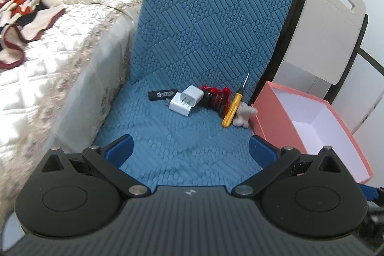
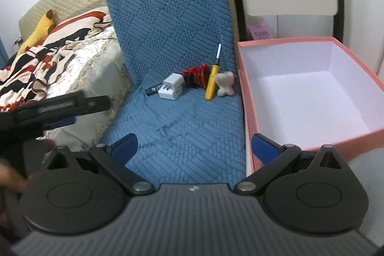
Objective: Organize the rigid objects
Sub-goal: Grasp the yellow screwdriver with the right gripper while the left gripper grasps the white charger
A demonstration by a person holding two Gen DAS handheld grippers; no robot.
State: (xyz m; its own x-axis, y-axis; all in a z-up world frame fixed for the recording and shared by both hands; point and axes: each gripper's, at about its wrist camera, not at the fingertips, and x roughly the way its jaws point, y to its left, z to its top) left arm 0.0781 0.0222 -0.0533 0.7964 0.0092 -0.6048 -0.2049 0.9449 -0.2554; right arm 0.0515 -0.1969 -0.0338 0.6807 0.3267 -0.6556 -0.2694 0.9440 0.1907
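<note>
Blue textured fabric covers a chair beside a bed, and at the far end of the seat, against the backrest, lies a row of small things: a black stick at the left, a white charger touching it, a red-and-black object, a yellow screwdriver and a small plush at the right. Just right of them stands a pink box with a white, open interior. Both the left gripper and the right gripper hover over the near seat with fingers spread wide, grasping nothing, well apart from the row.
</note>
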